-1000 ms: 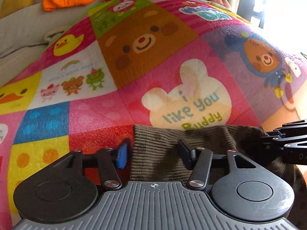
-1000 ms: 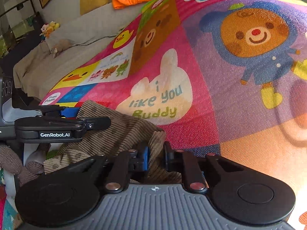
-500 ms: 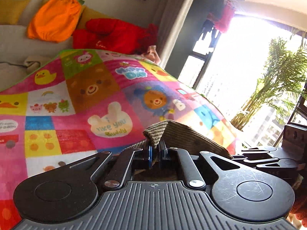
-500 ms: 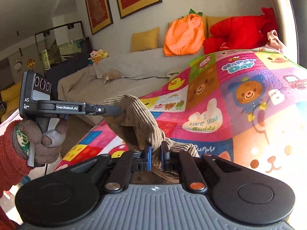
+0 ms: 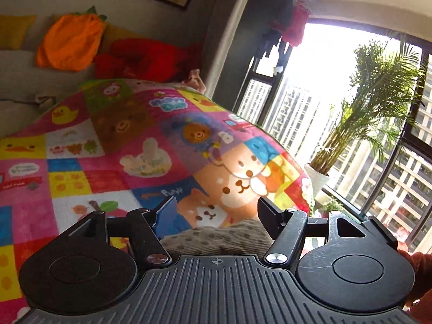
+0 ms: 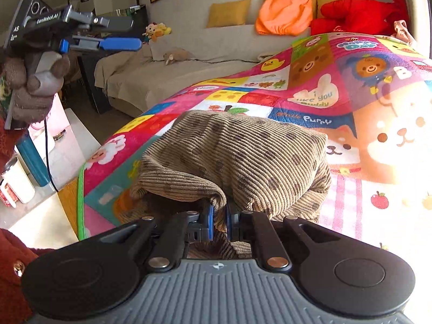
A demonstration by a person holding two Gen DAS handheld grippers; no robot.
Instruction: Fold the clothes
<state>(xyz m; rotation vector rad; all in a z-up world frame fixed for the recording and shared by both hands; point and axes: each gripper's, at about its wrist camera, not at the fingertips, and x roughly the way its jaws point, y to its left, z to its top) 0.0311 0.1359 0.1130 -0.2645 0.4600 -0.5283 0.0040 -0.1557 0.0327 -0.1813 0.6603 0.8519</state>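
We have only one hold on the corduroy garment [image 6: 243,156]: our right gripper [image 6: 217,221] is clamped on a fold of its near edge, blue pads pressed together with cloth between them, while our left gripper [image 5: 216,216] stands wide apart with nothing between its fingers, and in the right wrist view it is lifted well clear of the cloth, up at the left [image 6: 108,33]. The garment sits bunched in a soft mound on the play mat [image 6: 310,86], close to the mat's near edge and nearer its left edge than its right. The risk we see is in that single pinch: the fabric is thick, ribbed and heavy-looking, so if we lift or drag from one point the rest will likely hang, twist or roll into a tighter lump rather than lie flat, and the fold could slide out from between the pads. We also judge that a pull towards the left could carry the cloth over the mat's green-piped border and off it. Bringing the left gripper down blindly could catch several layers at once, since the edges are hidden in the heap. As for materials, the garment is tan with darker spots, its cords running in fine parallel ridges, limp and rounded in shape; the mat is smooth, flat and printed with bright cartoon squares; the gripper bodies are hard black plastic with ribbed grey housings.
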